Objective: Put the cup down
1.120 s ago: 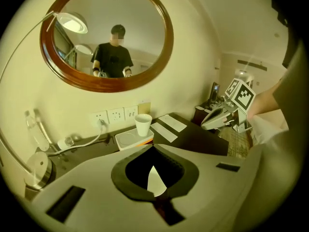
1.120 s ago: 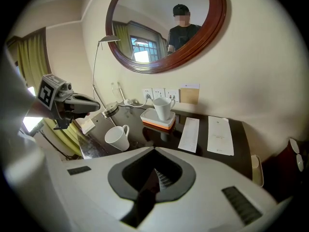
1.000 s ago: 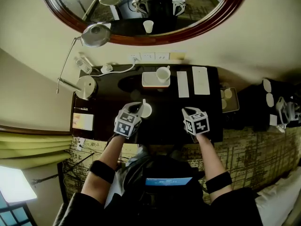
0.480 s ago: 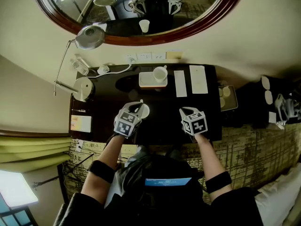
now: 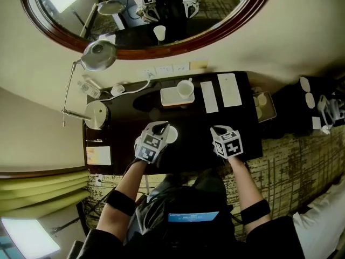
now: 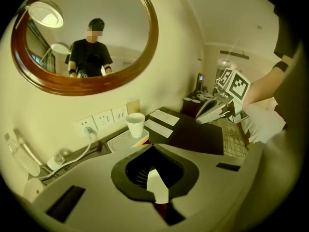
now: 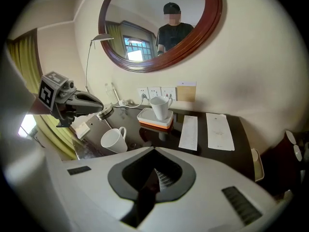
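Oval mirror (image 5: 145,15) above desk (image 5: 191,140); lamp (image 5: 97,55) at left.

Desk top (image 5: 188,140): glossy black. Both cups white: cup (image 7: 114,140) at lower left of the right gripper view, second cup (image 7: 161,107) on a white tray (image 7: 147,116) with an orange edge. Mirror frame (image 7: 214,13): red-brown. Cubes on left gripper (image 5: 161,126) and right gripper (image 5: 216,129): black-and-white square markers. Carpet (image 5: 302,155): tan, dark crosshatch. Curtain (image 5: 38,196): yellow-green.

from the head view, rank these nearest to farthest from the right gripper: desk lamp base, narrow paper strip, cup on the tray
1. narrow paper strip, just ahead of the right gripper
2. cup on the tray, back centre
3. desk lamp base, far left edge
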